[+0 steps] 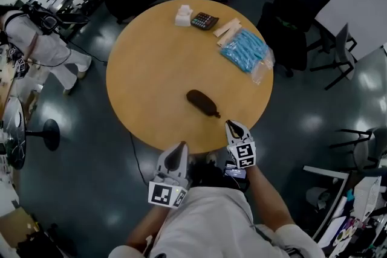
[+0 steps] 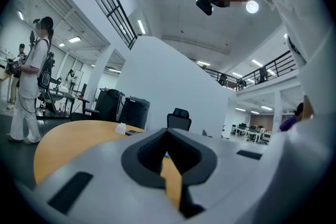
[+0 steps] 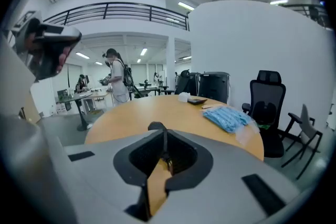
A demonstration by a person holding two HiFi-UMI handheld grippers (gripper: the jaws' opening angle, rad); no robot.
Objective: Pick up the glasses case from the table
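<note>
A dark brown glasses case [image 1: 202,103] lies on the round wooden table [image 1: 151,69], near its front edge. My right gripper [image 1: 231,124] hovers just over that edge, to the right of the case and a little nearer to me, jaws shut and empty. In the right gripper view the case [image 3: 155,126] shows as a dark bump just past the closed tips [image 3: 164,132]. My left gripper [image 1: 179,146] hangs off the table's front edge, below the case, also shut with nothing in it. In the left gripper view its tips [image 2: 167,134] meet, with only a slit of table between them.
At the table's far side lie a white box [image 1: 183,15], a calculator [image 1: 204,21], wooden sticks [image 1: 227,29] and blue packets in clear bags [image 1: 244,50]. Black chairs [image 1: 299,3] stand at the right. A person [image 1: 36,39] stands at the left.
</note>
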